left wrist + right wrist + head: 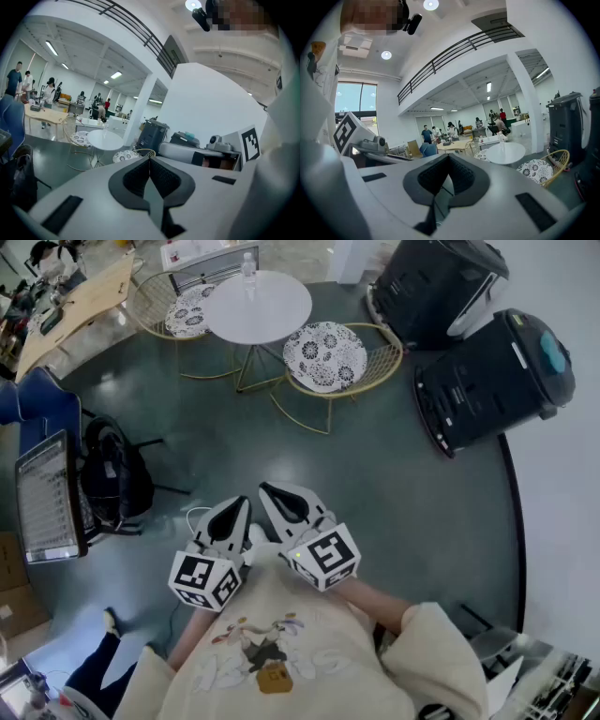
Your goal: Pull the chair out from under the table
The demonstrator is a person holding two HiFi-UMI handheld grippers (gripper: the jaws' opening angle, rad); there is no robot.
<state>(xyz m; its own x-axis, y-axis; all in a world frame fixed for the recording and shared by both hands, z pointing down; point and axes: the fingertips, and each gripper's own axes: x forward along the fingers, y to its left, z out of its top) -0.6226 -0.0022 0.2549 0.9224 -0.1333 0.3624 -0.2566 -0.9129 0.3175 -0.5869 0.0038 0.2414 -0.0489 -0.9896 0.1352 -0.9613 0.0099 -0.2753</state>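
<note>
Light: was bright and even, from ceiling lamps (431, 4) and a window (356, 99).
Glare: a pale sheen lay on the floor (281, 468).
Edges: both gripper views bowed, with dark corners.

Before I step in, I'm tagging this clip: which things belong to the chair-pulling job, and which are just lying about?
Job: nearer wire chair, farther wire chair, round white table, left gripper, right gripper (both shut, empty).
Lying about: bottle, two black machines, black bag, screen.
</note>
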